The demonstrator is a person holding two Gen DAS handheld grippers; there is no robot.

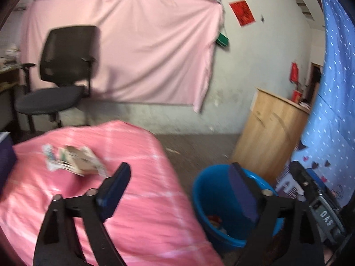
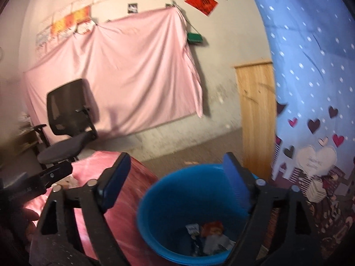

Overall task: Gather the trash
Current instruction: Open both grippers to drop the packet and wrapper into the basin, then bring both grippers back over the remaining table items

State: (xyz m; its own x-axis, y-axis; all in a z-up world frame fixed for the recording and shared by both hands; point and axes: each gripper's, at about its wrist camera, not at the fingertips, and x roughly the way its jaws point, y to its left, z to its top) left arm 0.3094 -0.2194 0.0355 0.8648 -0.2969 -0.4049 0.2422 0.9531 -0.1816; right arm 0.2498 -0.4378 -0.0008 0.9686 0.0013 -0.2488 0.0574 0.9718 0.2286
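A blue bucket (image 2: 177, 199) stands on the floor beside a bed, with several wrappers (image 2: 208, 237) lying in its bottom. My right gripper (image 2: 177, 173) hovers above the bucket, jaws open and empty. In the left wrist view my left gripper (image 1: 177, 177) is also open with nothing between its fingers, held between the bed and the bucket (image 1: 213, 199). A pile of crumpled paper and wrappers (image 1: 73, 159) lies on the pink bedspread (image 1: 137, 210), to the far left of the left gripper. The right gripper's body (image 1: 319, 208) shows at the lower right of the left wrist view.
A black office chair (image 1: 60, 77) stands by the wall under a hung pink sheet (image 1: 137, 44). A wooden cabinet (image 1: 270, 133) stands behind the bucket. A blue dotted curtain (image 2: 310, 77) fills the right side. Bare floor (image 1: 199, 146) lies between bed and wall.
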